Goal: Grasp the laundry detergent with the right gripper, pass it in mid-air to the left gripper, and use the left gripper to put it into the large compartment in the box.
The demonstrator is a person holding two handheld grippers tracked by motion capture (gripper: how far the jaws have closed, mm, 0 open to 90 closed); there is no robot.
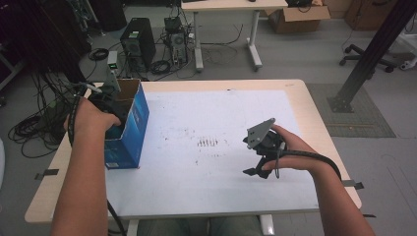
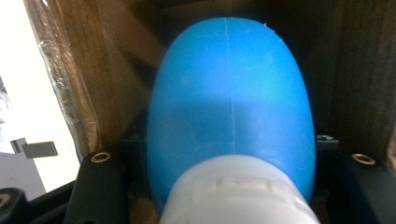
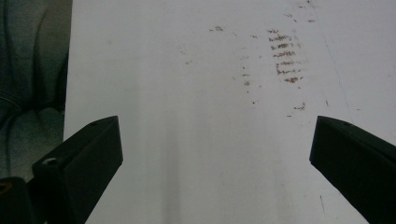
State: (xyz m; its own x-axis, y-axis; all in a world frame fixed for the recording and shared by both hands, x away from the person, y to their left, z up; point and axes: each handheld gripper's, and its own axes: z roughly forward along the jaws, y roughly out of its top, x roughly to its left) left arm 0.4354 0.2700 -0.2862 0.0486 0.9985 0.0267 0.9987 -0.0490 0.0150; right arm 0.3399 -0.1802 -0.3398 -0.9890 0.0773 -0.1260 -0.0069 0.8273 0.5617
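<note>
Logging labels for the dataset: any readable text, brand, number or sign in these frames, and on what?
None can be read.
Blue box: print on its side, too blurred to read.
Blue bottle with white cap: no print shows.
White table sheet: brown smudges, not writing.

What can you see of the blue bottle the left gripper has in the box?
The blue bottle looks like smooth, rounded plastic with a faint mould seam running down its middle and a white ribbed cap at the near end. It lies lengthwise along the left gripper, cap toward the camera, body pointing into the cardboard box. The black fingers flank it closely on both sides, apparently clamping it. Brown cardboard walls surround it; whether it touches them cannot be told.
</note>
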